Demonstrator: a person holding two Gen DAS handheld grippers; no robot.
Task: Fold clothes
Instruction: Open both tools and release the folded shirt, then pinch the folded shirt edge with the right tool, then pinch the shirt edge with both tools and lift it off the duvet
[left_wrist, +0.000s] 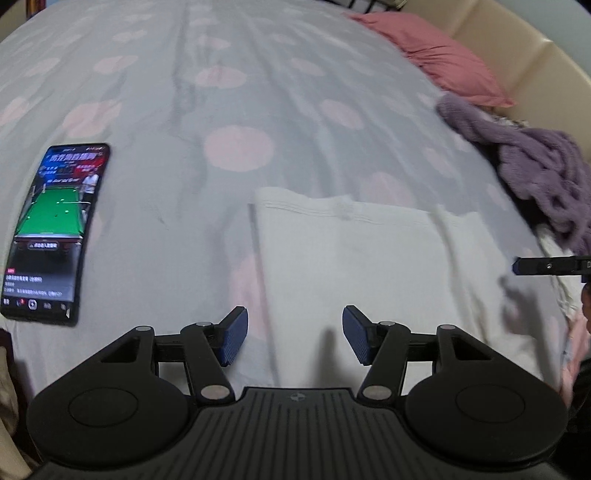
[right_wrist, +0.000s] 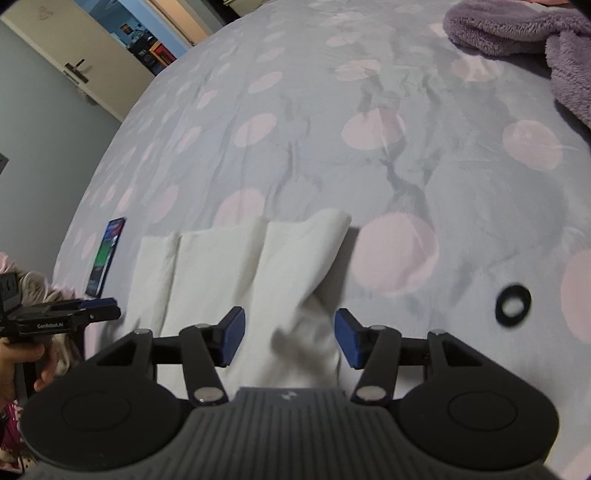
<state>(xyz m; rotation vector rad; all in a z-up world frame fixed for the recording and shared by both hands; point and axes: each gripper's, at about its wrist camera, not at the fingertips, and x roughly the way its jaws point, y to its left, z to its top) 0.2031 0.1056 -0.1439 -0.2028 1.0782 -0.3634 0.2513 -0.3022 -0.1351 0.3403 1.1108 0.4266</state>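
The folded white cloth garment (left_wrist: 369, 273) lies flat on the grey bedsheet with pale pink dots (left_wrist: 229, 110), filling the lower centre and right of the left wrist view. The left gripper (left_wrist: 294, 336) hovers at its near edge with blue pads spread apart, grasping nothing. The right gripper (right_wrist: 289, 338) is likewise spread wide and empty, above a rumpled corner of the same garment at the lower centre of its view.

Only the left view shows the pink pillow (left_wrist: 436, 55) at the upper right and the cream headboard (left_wrist: 517, 55). Only the right view shows a small black ring (right_wrist: 513, 304) on the sheet at the right, a door with a dark handle (right_wrist: 74, 70) at the upper left, and a hand (right_wrist: 26, 365) holding the left gripper at the left edge.

The lit black smartphone (left_wrist: 55, 229) and the fuzzy purple blanket (left_wrist: 535, 162) appear in both.
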